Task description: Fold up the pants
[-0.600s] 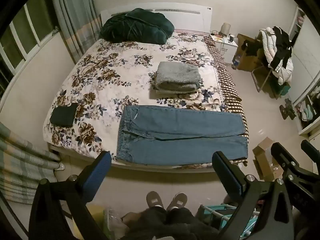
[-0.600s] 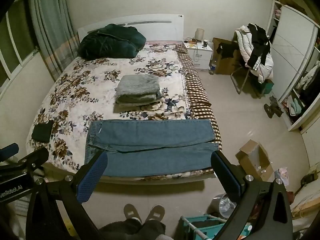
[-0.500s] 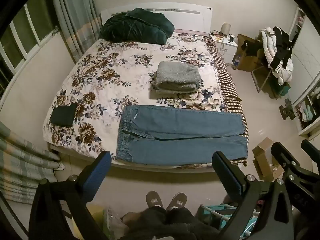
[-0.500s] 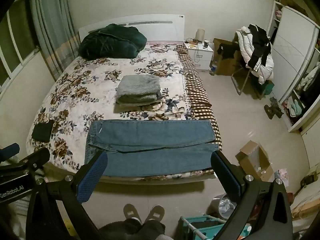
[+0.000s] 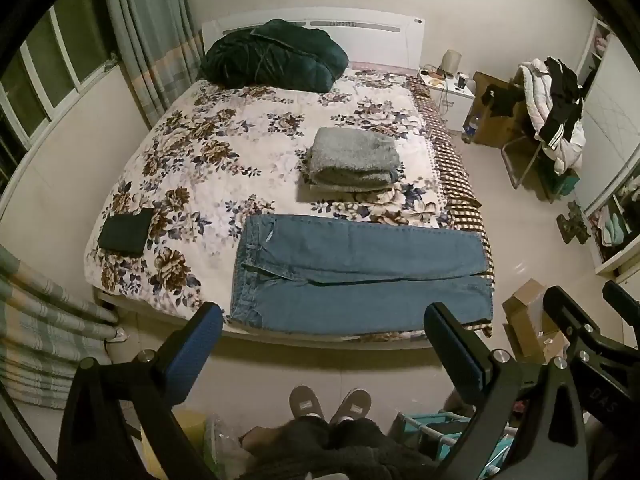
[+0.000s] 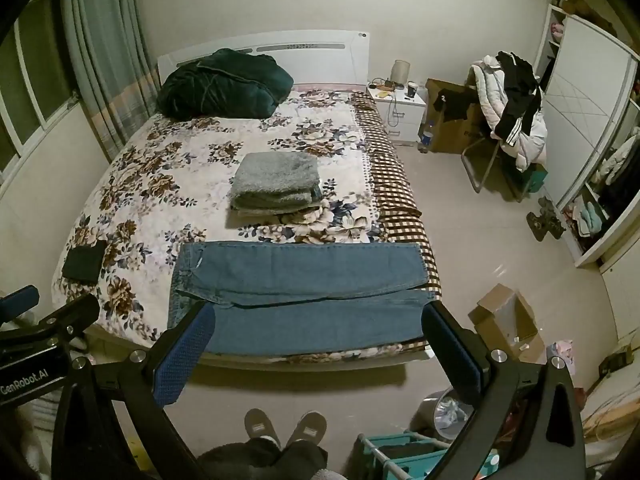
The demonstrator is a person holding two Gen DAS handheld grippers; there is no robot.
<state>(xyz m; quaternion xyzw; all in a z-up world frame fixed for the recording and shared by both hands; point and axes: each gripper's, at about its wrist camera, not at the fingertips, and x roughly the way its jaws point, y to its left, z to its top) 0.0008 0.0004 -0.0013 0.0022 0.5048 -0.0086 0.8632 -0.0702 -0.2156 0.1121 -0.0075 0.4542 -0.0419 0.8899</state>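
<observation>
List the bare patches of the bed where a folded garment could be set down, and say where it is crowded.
Free: the floral bedspread between the dark green quilt, the small black folded cloth and the grey folded blanket. Crowded: the near edge, covered by the blue denim jeans, with the blanket just behind.

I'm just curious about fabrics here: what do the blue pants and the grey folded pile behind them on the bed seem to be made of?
The blue pants look like denim: matte, faded mid-blue, with stitched seams at the waistband and a stiff, flat lie. The grey folded pile looks like a fleece or plush knit, judging by its fuzzy, soft-edged surface; which of the two cannot be told from here.
</observation>
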